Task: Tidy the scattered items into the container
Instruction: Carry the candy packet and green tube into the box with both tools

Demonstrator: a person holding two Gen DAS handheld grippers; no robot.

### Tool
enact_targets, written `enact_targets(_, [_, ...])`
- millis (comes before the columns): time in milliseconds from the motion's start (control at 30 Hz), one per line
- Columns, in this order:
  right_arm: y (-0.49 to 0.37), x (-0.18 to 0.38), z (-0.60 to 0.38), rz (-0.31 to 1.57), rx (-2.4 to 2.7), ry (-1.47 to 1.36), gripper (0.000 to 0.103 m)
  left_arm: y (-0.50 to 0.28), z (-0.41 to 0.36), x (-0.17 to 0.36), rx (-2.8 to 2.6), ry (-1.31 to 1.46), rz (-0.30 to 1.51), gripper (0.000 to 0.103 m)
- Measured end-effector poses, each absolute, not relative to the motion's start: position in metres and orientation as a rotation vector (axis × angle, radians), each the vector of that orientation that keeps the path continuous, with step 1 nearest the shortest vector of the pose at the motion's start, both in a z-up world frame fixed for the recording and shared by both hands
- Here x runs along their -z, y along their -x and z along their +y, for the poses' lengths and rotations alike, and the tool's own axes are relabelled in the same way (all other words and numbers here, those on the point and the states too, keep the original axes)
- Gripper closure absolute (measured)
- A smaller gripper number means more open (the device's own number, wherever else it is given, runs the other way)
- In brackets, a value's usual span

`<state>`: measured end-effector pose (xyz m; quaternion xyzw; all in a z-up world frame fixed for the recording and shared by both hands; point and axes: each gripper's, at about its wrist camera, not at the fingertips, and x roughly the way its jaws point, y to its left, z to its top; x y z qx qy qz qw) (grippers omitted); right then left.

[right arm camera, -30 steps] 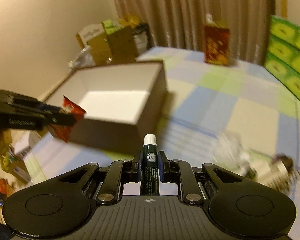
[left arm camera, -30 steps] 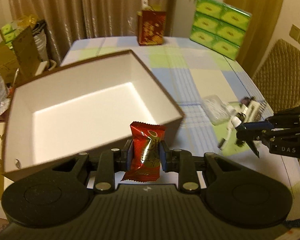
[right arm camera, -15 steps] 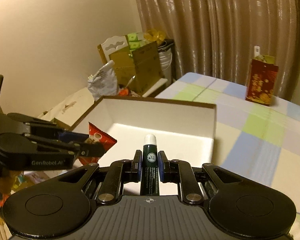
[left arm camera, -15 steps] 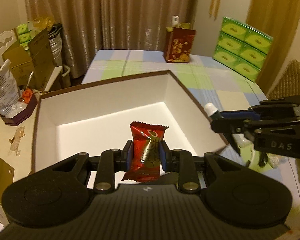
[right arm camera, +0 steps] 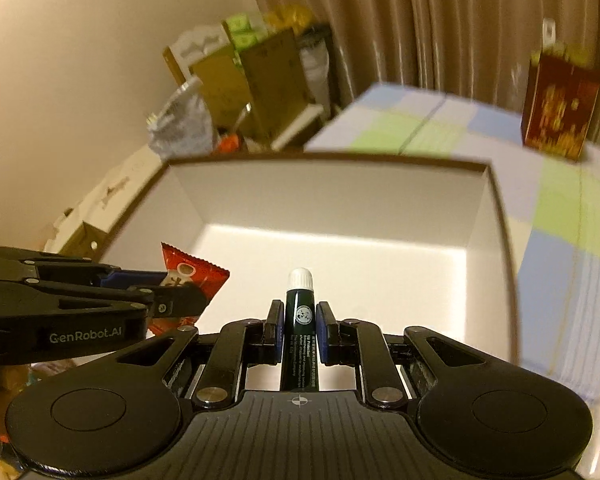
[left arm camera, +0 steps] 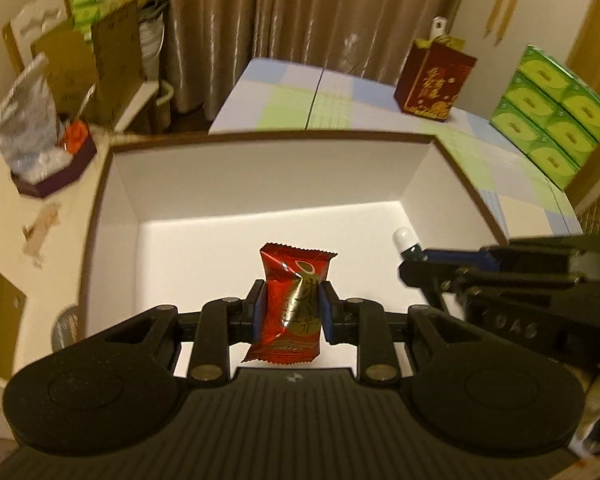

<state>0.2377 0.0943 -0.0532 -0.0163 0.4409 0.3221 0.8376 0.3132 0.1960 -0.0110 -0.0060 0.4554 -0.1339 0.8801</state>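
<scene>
Mid-task, nothing deposited yet: white box (left arm camera: 268, 184) at near left corner of checked tabletop (left arm camera: 340, 92), interior bare. Left gripper (left arm camera: 292, 316) pinching red candy wrapper (left arm camera: 294, 300) over box floor. Right gripper (right arm camera: 298, 330) clamped on dark green tube (right arm camera: 300, 320), white cap up, also above box. Both releases pending. Other scattered items not in view; cannot tell how many remain.

Your two wrist views both look steeply down, close, into the same open white box (left arm camera: 260, 184) (right arm camera: 332, 200); each catches the other gripper at its side edge.
</scene>
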Motion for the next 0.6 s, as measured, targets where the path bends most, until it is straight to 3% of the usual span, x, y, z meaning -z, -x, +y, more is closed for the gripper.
enact_targets(267, [-0.271, 0.081, 0.105, 1.105, -0.63, -0.036, 0.09, -0.341, 0.204, 0.048, 0.283, 0.117, 1.091, 0.081])
enact_targets(600, [-0.293, 0.09, 0.108, 1.169, -0.598, -0.047, 0.09, -0.359, 0.197, 0.067, 0.27, 0.147, 1.163, 0.081])
